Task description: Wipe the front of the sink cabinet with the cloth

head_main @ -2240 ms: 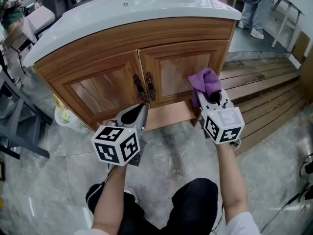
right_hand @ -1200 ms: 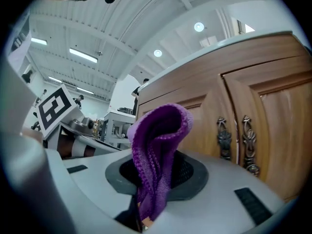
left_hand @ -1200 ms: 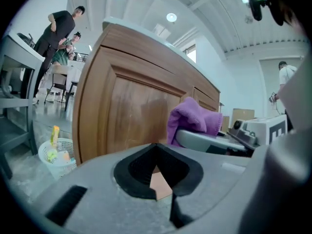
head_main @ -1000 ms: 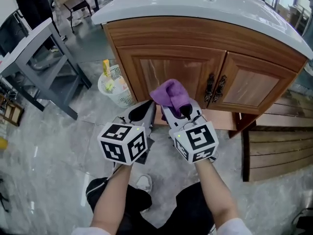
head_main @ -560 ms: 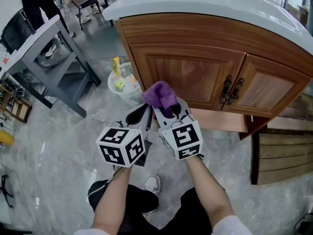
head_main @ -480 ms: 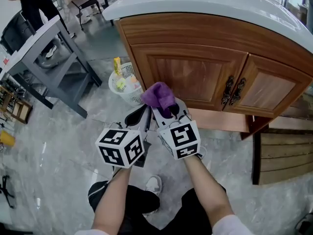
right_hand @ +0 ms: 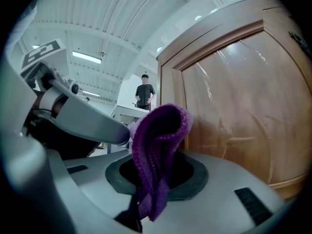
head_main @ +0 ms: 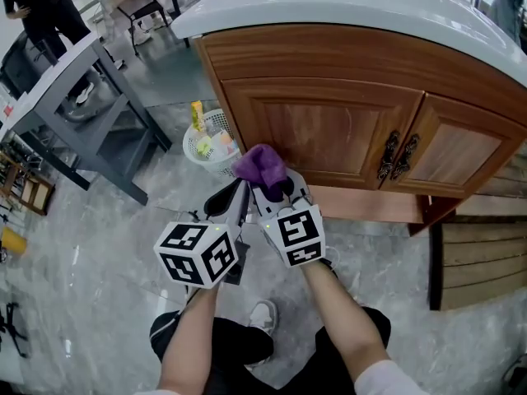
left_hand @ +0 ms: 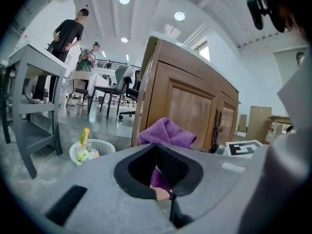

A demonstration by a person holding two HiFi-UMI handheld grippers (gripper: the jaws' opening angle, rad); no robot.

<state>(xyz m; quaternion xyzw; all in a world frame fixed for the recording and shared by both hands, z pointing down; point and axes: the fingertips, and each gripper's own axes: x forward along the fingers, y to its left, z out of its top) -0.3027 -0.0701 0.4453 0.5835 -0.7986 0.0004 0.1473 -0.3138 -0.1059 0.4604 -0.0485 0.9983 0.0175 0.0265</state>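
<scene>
Head view: the right claw is shown closed on a purple cloth, which is bunched above the jaws. The cloth is held low at the left corner of the wooden sink cabinet, beside the left-hand door panel. Contact between cloth and wood cannot be confirmed from any view. The left claw is held just beside the right claw, on its left, and is pointed the same way. In the left gripper view its jaws are seen together, with nothing gripped between them; the cloth is visible beyond them. A pair of dark door handles is located where the two doors meet, well to the right of the cloth. A white waste basket is placed on the floor at the cabinet's left side. A white sink top is fitted over the cabinet.
</scene>
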